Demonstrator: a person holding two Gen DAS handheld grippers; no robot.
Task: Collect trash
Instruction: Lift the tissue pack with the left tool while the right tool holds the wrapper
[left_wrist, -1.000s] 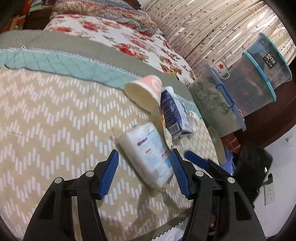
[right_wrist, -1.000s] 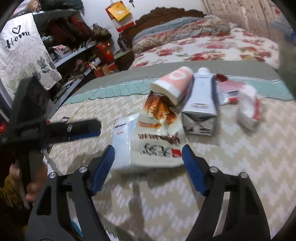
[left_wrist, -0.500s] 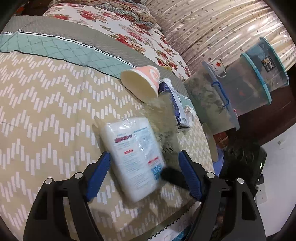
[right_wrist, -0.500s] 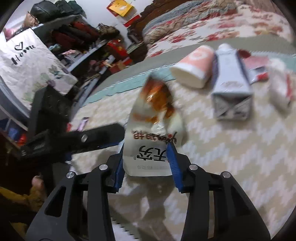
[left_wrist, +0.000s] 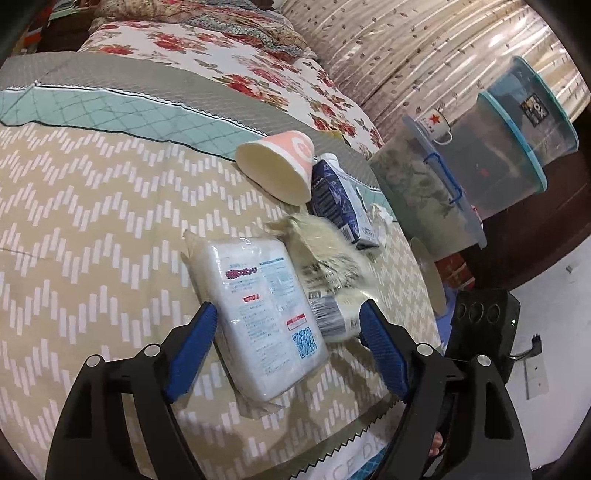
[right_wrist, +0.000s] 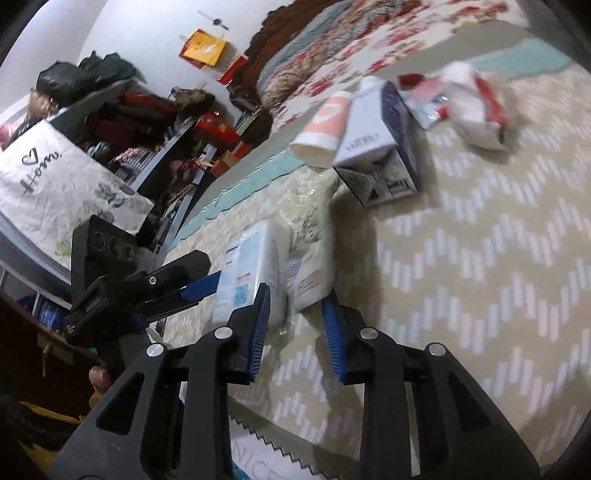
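- Bedroom setting: chevron bedspread is serving as the work surface; clear storage tubs are standing off past the bed edge, ahead and right of the left tool.
- Left gripper is hanging spread wide over the white tissue pack, one pad on each side of it and neither visibly pressing; nothing grasped.
- Right gripper is clenching on the bottom edge of the snack wrapper, which is rising straight ahead of its jaws.
- Change: a second ago the right jaws were spread around the wrapper as it lay flat; half a second ago they had closed on it. Now its printed face is no longer showing, and it is standing just beside the tissue pack, so the wrapper is being lifted clear.
- Meaning (judgement): first piece of trash is secured; the tissue pack is looking like the left tool's next pick.
- Remaining ahead of both tools: paper cup lying on its side, touching the blue carton; beyond, to the right tool's far right, crumpled red-and-white wrappers, blurred.
- No bin visible in either view; drop-off location cannot be told.
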